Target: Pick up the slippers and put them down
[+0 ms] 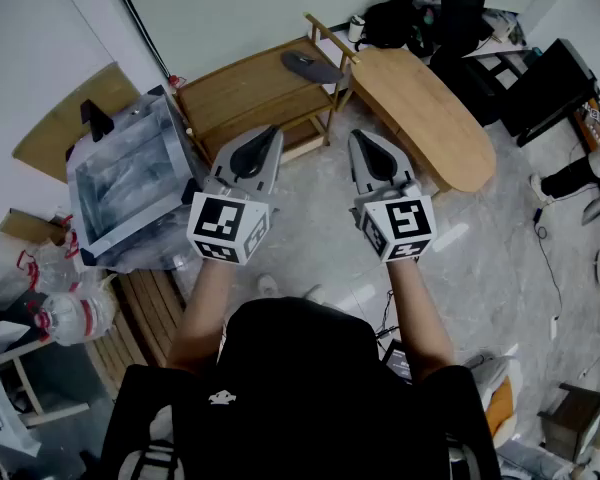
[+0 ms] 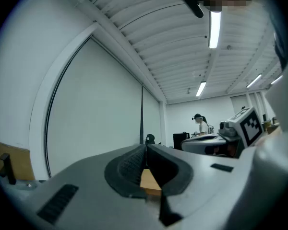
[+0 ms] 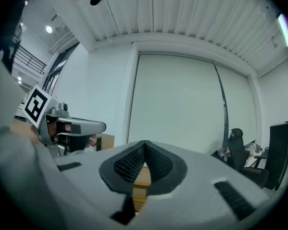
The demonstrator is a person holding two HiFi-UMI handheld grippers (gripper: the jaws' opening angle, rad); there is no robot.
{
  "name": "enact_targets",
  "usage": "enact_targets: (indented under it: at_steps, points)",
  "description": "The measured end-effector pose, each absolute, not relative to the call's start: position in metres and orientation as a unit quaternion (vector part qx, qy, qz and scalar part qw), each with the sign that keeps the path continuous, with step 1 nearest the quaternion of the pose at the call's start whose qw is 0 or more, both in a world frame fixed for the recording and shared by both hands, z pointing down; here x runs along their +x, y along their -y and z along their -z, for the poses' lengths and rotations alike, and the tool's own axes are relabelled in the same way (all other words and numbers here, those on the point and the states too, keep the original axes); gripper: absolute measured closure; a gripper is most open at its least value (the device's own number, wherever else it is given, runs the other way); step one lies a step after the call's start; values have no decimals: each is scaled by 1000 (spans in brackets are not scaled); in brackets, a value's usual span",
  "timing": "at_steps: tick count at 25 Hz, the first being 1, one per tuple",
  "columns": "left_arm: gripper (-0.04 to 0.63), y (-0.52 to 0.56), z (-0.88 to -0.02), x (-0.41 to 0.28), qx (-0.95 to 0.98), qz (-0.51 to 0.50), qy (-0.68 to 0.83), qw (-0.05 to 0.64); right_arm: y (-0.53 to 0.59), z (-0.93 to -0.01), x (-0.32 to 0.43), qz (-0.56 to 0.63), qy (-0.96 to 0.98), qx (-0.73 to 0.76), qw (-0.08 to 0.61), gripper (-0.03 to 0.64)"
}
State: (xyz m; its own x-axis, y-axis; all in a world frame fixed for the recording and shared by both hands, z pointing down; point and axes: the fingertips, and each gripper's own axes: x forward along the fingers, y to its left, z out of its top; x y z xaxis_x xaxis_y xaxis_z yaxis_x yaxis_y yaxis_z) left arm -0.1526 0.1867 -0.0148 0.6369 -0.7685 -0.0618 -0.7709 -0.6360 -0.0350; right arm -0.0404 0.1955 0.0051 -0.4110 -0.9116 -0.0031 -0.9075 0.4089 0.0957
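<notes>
Slipper [image 1: 310, 66], seemingly one, atop the wooden shelf [image 1: 240, 74]; left gripper [image 1: 270, 133] and right gripper [image 1: 359, 138] fingers together, empty.

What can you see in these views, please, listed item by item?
slipper: one, dark grey, on top of the wooden rack
wooden rack: one, light brown, on the floor ahead of the grippers
oval wooden board: one, light brown, right of the rack
box: one, grey, left of the rack
bags: several, black, beyond the board
left gripper: one, grey, jaws shut, empty
right gripper: one, grey, jaws shut, empty
</notes>
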Motion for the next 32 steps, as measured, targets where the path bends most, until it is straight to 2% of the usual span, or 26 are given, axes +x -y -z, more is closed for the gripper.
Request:
enact_targets:
  at_steps: [19, 32]
  points:
    - [588, -208, -9, -136, -894, -8, -448, 17, -209, -27, -22, 44, 861, 505, 46, 630]
    - [588, -130, -30, -142, -895, -6, -446, -4, -132, -36, -21, 29, 856, 516, 24, 630]
